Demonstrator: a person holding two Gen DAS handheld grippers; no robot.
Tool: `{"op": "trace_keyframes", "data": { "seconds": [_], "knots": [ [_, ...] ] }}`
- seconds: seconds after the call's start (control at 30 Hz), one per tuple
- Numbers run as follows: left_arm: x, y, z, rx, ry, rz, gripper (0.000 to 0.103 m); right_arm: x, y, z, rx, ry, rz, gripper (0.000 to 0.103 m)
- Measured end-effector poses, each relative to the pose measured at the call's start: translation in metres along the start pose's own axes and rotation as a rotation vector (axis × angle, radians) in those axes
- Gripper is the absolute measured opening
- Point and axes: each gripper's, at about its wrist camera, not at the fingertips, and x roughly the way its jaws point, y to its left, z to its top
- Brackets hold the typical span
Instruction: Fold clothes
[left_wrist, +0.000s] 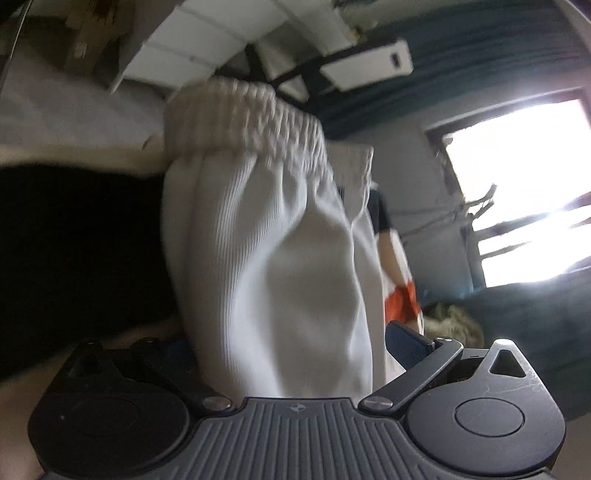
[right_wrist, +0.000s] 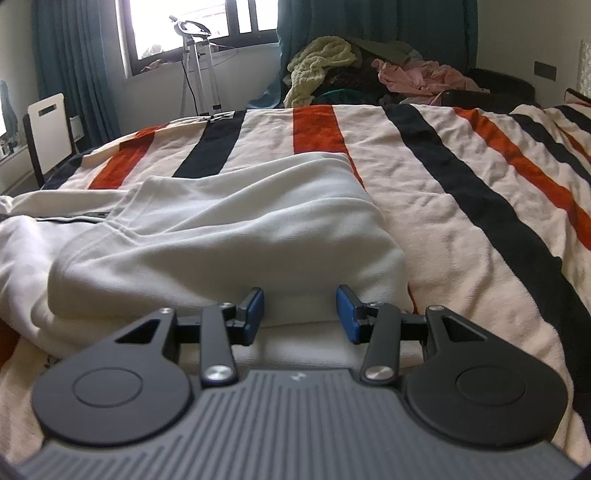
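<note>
In the left wrist view, which is rolled over, a white ribbed garment (left_wrist: 280, 258) with a gathered elastic band (left_wrist: 251, 118) fills the middle. It runs down between the fingers of my left gripper (left_wrist: 290, 343), which stands wide open. One blue pad (left_wrist: 406, 341) shows just beside the cloth; the other is mostly hidden behind it. In the right wrist view the white garment (right_wrist: 221, 229) lies folded on the striped blanket (right_wrist: 461, 192). My right gripper (right_wrist: 301, 314) sits at its near edge, its blue pads apart, with flat cloth between them and no pinch visible.
A pile of clothes (right_wrist: 369, 74) sits at the bed's far end. A steamer stand (right_wrist: 199, 66) is by the window (right_wrist: 192, 26), with a white chair back (right_wrist: 50, 133) at the left. Teal curtains (right_wrist: 70, 62) hang beside the window. Bare blanket stretches to the right.
</note>
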Motion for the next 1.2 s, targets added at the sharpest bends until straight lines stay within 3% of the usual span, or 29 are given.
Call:
{"op": "trace_keyframes", "data": {
  "seconds": [0.07, 0.2, 0.27, 0.37, 0.43, 0.5, 0.57, 0.6, 0.67, 0.8, 0.97, 1.07, 1.2],
  "knots": [
    [0.001, 0.000, 0.005, 0.023, -0.056, 0.016, 0.092, -0.004, 0.000, -0.001, 0.007, -0.016, -0.005, 0.046],
    [0.003, -0.002, 0.017, 0.107, -0.182, 0.087, 0.060, -0.013, -0.006, 0.002, 0.044, -0.065, 0.009, 0.046],
    [0.009, 0.000, 0.024, 0.127, -0.195, 0.124, 0.053, -0.017, -0.007, 0.004, 0.046, -0.098, 0.010, 0.046],
    [0.009, 0.005, 0.035, 0.113, -0.211, 0.113, 0.039, -0.021, -0.007, 0.006, 0.035, -0.139, 0.015, 0.046],
    [0.005, -0.008, 0.033, 0.227, -0.249, 0.141, 0.021, -0.017, -0.007, 0.006, 0.029, -0.127, 0.018, 0.046],
    [-0.001, -0.028, 0.025, 0.346, -0.315, 0.149, 0.014, -0.007, -0.008, 0.002, 0.038, -0.068, 0.043, 0.048],
    [-0.015, -0.048, 0.011, 0.438, -0.418, 0.089, 0.013, 0.007, -0.010, -0.005, 0.054, 0.002, 0.065, 0.048],
    [-0.019, -0.063, -0.001, 0.537, -0.460, 0.094, 0.013, 0.009, -0.009, -0.007, 0.045, 0.011, 0.059, 0.048],
    [-0.026, -0.093, -0.022, 0.722, -0.534, 0.099, 0.013, 0.006, -0.008, -0.005, 0.047, 0.001, 0.058, 0.047],
    [-0.045, -0.141, -0.062, 0.888, -0.632, 0.020, 0.013, -0.004, -0.026, 0.000, 0.200, -0.029, 0.109, 0.046],
    [-0.068, -0.211, -0.131, 0.981, -0.716, -0.088, 0.013, -0.025, -0.045, 0.010, 0.328, -0.063, 0.032, 0.048],
    [-0.077, -0.251, -0.187, 1.012, -0.729, -0.146, 0.013, -0.040, -0.059, 0.017, 0.381, -0.099, 0.021, 0.048],
    [-0.086, -0.282, -0.273, 1.031, -0.698, -0.225, 0.013, -0.070, -0.084, 0.028, 0.469, -0.216, 0.043, 0.048]
  ]
}}
